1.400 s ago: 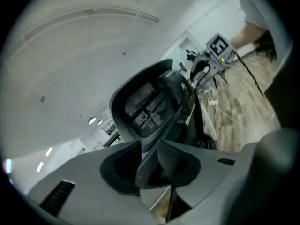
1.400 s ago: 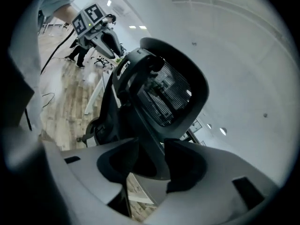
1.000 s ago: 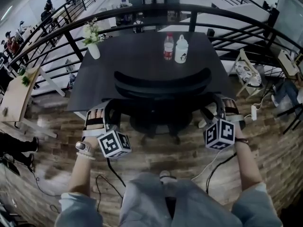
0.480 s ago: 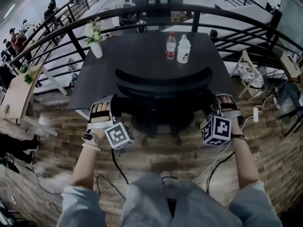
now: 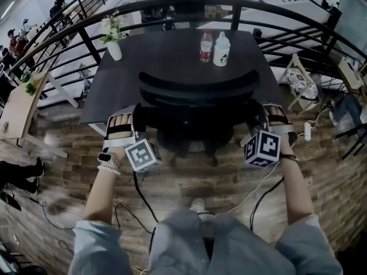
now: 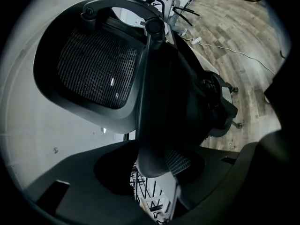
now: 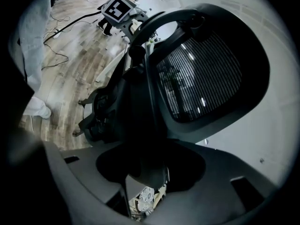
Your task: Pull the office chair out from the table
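Office chair — black, curved mesh backrest, dark frame, looped armrests. It stands between the two grippers, backrest at the near edge of the table ahead. Left gripper and right gripper — jaws clamped on one armrest each.

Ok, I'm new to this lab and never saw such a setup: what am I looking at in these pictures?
No robot: a person holds a two-jaw gripper in each hand. The wide picture is from a camera on their head; the other two are from cameras on the grippers. The left gripper and right gripper each clamp an armrest of the office chair, pushed in at a dark table. On it stand a flower vase, a red-labelled bottle and a white bottle.
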